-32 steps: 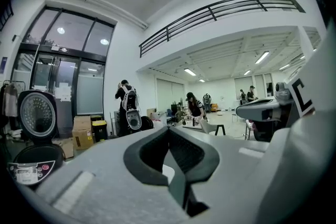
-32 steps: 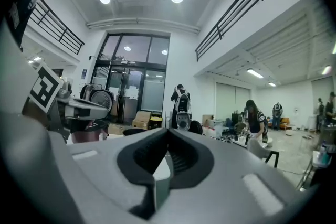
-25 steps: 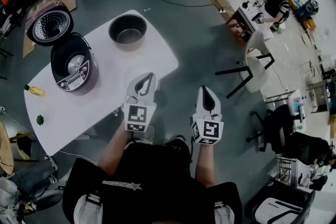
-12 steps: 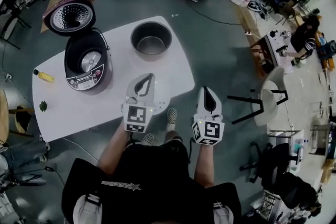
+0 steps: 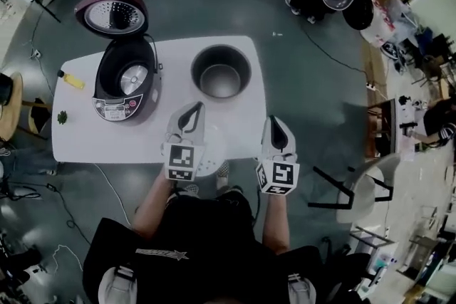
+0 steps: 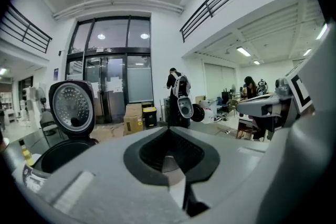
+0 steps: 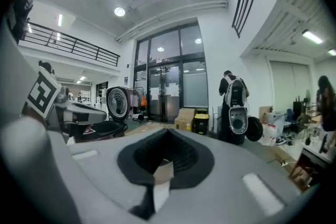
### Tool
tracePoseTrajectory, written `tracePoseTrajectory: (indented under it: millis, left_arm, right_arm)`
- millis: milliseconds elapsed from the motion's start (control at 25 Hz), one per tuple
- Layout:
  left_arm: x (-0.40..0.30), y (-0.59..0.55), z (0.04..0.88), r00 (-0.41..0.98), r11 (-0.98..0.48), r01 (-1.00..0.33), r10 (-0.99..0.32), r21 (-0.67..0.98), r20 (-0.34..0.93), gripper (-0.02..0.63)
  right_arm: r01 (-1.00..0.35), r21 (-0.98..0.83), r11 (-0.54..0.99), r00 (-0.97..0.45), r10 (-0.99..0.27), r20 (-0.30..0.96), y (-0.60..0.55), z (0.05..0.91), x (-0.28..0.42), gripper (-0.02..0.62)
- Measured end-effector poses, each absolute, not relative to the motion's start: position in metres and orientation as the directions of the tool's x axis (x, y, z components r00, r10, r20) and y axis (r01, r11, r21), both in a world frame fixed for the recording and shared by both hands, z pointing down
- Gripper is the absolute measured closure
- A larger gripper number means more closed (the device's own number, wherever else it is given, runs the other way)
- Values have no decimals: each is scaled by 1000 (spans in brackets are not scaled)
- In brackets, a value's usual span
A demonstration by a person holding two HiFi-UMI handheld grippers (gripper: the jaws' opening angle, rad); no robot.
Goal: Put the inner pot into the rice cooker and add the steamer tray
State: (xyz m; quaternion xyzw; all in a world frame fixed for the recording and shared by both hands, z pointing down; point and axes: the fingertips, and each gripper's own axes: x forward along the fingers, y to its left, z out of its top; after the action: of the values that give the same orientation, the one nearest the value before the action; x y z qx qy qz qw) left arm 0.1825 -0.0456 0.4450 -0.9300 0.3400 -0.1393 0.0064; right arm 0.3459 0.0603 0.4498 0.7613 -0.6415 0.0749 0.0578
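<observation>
Left gripper (image 5: pixel 195 109) and right gripper (image 5: pixel 275 122) are hovering near the table (image 5: pixel 85 142) edge, jaws pressed together, holding nothing. The pot (image 5: pixel 221 72) is sitting beside the open cooker (image 5: pixel 128 79). Approaching shut risks knocking the pot aside.

Both bare arms, the left arm (image 5: pixel 152 197) and the right arm (image 5: pixel 275 223), reach forward side by side, holding the left gripper (image 5: pixel 193 112) and the right gripper (image 5: pixel 276 126) apart and pointing ahead nearly level, each with jaws closed together on nothing.
</observation>
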Motion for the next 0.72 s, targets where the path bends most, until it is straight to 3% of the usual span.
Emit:
tracePoseTrajectory:
  millis: [320,360,440,600,720]
  left_arm:
    - [188,-83,486,584,-635,-770,-739,-57,337,592]
    - [188,-87,495,572,-623,-782,-738,-34,358,575]
    - [190,-94,513,562,-609,-793,-723,13,401,401]
    - [188,-110,541,521,-560,-827,-723,57,454,339]
    - [190,-120,561,500,-536,-840,-709,81,497,328]
  right_arm:
    - [-997,-72,-15,-4,-963,268,-10,493,371,589]
    - [-996,-86,0,-25,-958,286,-19,501,372,570]
    - [-991,-131,25,-66,-946,317,-34,518,374,449]
    - [-975,-218,44,-120,-928,352,-63,545,380,397]
    - [-968,-246,50,-145,-910,388,-82,566,385,365]
